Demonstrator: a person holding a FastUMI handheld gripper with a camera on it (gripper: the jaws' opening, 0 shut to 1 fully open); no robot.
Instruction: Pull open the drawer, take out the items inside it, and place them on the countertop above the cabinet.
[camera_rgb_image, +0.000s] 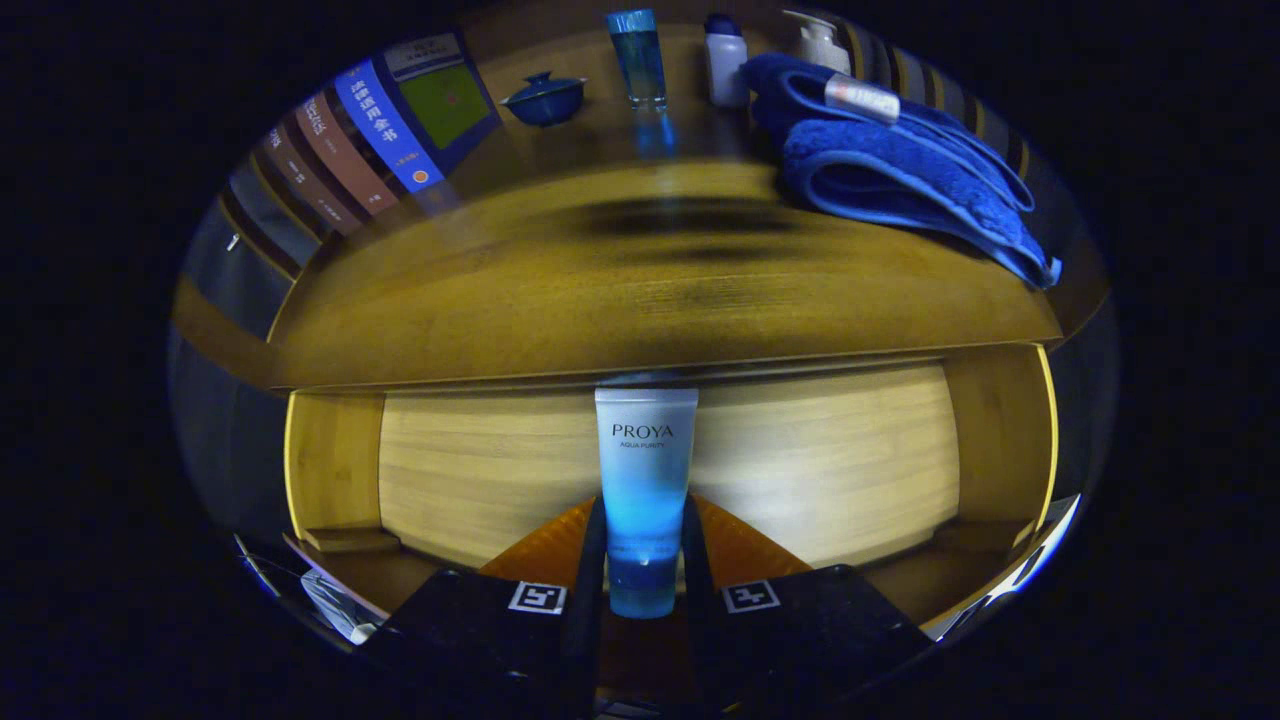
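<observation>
Wooden desk (640, 300) carrying books (370, 140), bottles (638, 55) and a blue towel (900, 170); below, in the open drawer (480, 470), fingers (594, 560) clamped on a tube (645, 480).

White-to-blue tube (645, 480); blue towel (890, 170); dark blue lidded bowl (545, 98)

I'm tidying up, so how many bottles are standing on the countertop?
3: a clear blue bottle, a white bottle with a dark cap beside it, and a white pump bottle behind the folded blue towel, which may hide more.
</observation>
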